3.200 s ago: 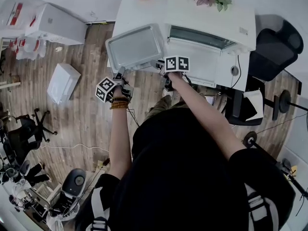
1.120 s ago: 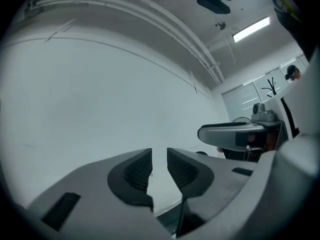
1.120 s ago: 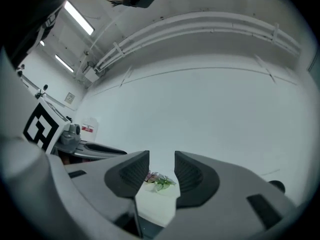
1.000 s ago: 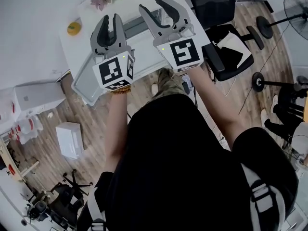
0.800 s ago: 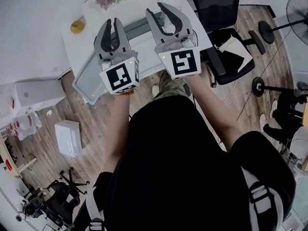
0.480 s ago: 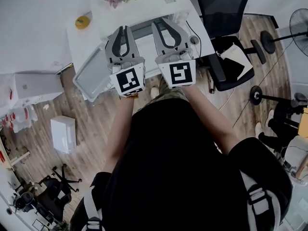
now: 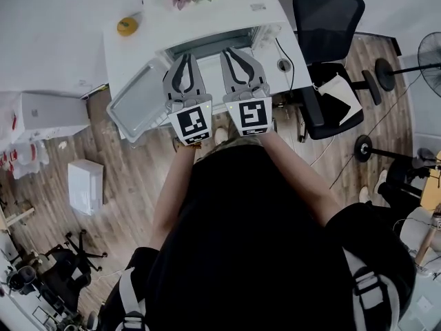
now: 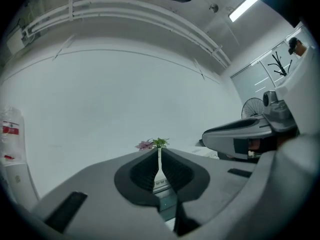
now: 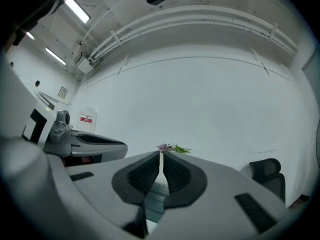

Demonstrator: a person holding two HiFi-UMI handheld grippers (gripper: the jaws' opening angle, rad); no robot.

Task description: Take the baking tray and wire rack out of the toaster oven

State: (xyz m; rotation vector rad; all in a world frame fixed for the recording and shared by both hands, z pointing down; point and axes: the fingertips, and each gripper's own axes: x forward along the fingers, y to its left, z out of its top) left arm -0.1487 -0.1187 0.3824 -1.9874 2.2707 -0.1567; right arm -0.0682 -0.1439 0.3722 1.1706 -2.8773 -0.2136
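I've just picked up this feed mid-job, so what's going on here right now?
A person holds a tool in each hand in front of the toaster oven on the white table. The left tool and right tool sit side by side, pointing at the oven. Both are closing, with nothing between their jaws. The baking tray already lies out on the table, left of the oven. The wire rack can't be made out.

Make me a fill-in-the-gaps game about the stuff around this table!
The baking tray lies on the table, left of the toaster ___.
The round thing on the table is ___.
The office chair is ___.
Missing words: oven, yellow, black.
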